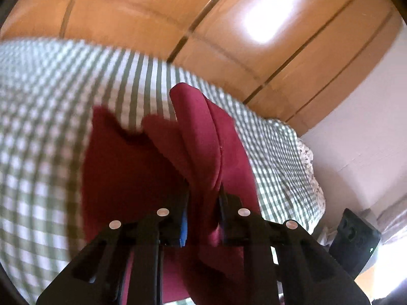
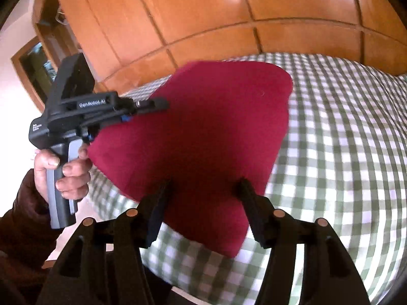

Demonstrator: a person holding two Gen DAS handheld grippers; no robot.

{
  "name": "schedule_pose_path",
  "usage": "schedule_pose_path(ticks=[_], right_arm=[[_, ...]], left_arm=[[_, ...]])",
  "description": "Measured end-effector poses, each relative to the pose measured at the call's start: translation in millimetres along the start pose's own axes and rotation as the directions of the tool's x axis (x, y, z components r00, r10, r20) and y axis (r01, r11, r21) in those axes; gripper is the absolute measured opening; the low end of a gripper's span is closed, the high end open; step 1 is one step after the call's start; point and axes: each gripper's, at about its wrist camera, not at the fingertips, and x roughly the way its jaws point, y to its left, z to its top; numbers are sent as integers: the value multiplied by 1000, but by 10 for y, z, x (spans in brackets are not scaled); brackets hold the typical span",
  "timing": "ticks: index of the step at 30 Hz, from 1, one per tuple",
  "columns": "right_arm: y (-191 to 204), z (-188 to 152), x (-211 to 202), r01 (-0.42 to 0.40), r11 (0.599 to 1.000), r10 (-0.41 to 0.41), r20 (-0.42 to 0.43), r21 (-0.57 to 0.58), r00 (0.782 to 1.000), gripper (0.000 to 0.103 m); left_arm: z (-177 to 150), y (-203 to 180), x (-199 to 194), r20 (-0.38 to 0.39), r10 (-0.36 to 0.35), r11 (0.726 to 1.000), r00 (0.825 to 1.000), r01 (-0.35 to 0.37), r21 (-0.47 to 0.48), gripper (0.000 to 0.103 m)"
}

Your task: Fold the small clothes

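A dark red garment (image 1: pixel 203 139) hangs bunched in folds above the green-and-white checked bed (image 1: pixel 51 127). My left gripper (image 1: pixel 204 203) is shut on it, with a thick fold pinched between the fingers. In the right wrist view the red garment (image 2: pixel 203 127) hangs as a broad sheet, held up at its upper left edge by the left gripper (image 2: pixel 150 109), which a hand (image 2: pixel 68 167) grips by the handle. My right gripper (image 2: pixel 204 188) stands wide open just under the sheet. Its fingertips (image 2: pixel 162 195) vanish behind the cloth's lower part, and I see no pinch.
The checked bed (image 2: pixel 343 152) fills the lower part of both views. Behind it runs an orange-brown wooden wardrobe (image 2: pixel 203 25) with panel doors. A black box-shaped device (image 1: pixel 353 239) shows beyond the bed's right edge, near a white wall (image 1: pixel 368 127).
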Motion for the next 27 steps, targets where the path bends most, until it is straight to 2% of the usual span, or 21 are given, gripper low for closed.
schedule_pose_path(ticks=[3,5,8,11,13,16,17,18,20,22,26,27], right_arm=[[207,53,133,-25,999,25,-20,-34,999,58],[301,67,321,-19,999,17,-51,-42,999,58],[410,66,565,-25,998,21,-91,-50,996,59],[465,53,731,-26,998,18,-117,-64,993,59],[497,55,768,-24,996,13,-121,-88,993,63],[465,75,751,-47,995,36,-133,-83,990,64],[458,80,709,-62,994,50,-138,-87,989,66],[437,102,653,-88,993,76,-140,-84,987,70],[360,179,513,-135,990,128,-118,-50,985,73],[182,348,332,-143,990,144,-51,15,988,73],[-176,689,181,-85,988,78,58,127,995,70],[-262,780,201,-65,985,54,68,159,996,64]], left_arm=[[-3,71,-181,6,72,996,997,-72,58,18],[-5,188,-142,-12,124,991,992,-123,46,18],[-90,433,6,-53,213,977,976,-213,4,18],[-226,590,84,-77,274,961,959,-275,-3,18],[-269,614,40,-66,281,959,957,-282,-5,18],[-271,526,21,-57,332,943,942,-332,-3,29],[-272,505,-24,-44,352,936,935,-353,-9,40],[-262,464,-103,-11,372,928,928,-372,-18,44],[-228,371,-238,48,362,932,931,-361,-29,44],[-190,321,-339,89,322,947,943,-320,-36,44],[-148,108,-348,142,262,962,955,-270,39,44],[-151,72,-317,141,258,962,956,-268,58,44]])
